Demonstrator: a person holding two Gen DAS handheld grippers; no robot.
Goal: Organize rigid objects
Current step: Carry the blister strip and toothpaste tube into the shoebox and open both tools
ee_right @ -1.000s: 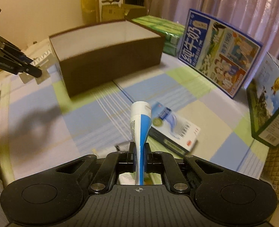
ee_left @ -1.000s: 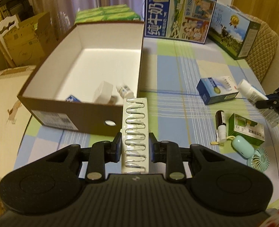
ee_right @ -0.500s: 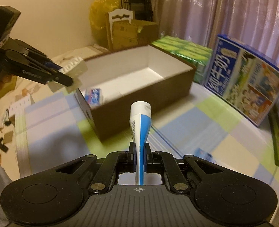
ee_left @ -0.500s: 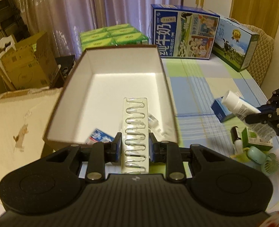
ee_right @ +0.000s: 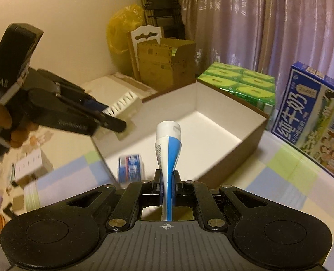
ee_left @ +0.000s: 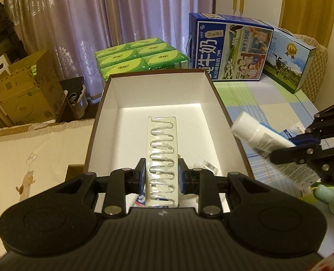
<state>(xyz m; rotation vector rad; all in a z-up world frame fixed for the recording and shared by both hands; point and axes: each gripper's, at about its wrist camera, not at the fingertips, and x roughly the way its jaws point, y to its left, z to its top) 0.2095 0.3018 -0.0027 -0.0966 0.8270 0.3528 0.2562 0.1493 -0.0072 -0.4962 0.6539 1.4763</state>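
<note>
Left wrist view: my left gripper (ee_left: 161,171) is pinching a clear vial tray (ee_left: 161,155) by its long edges, and the tray runs up the middle of the frame, over the white floor of the open brown box (ee_left: 103,103). A small clear bottle (ee_left: 203,164) lies on that floor just right of the jaws. At centre right, the white tube (ee_left: 264,137) in my other gripper hangs near the box's right wall. To set the tray down well, I'd get low over bare floor left of the bottle before letting go, so it lands flat.

Right wrist view: my right gripper (ee_right: 167,183) is clamped on the tube's flat crimped end, cap pointing up-frame towards the box interior. The left gripper with its tray crosses the upper left, above the box's near corner. A blue packet (ee_right: 130,167) lies inside, lower centre. I'd carry the tube clear of the wall and well apart from the left gripper, then release low.
</note>
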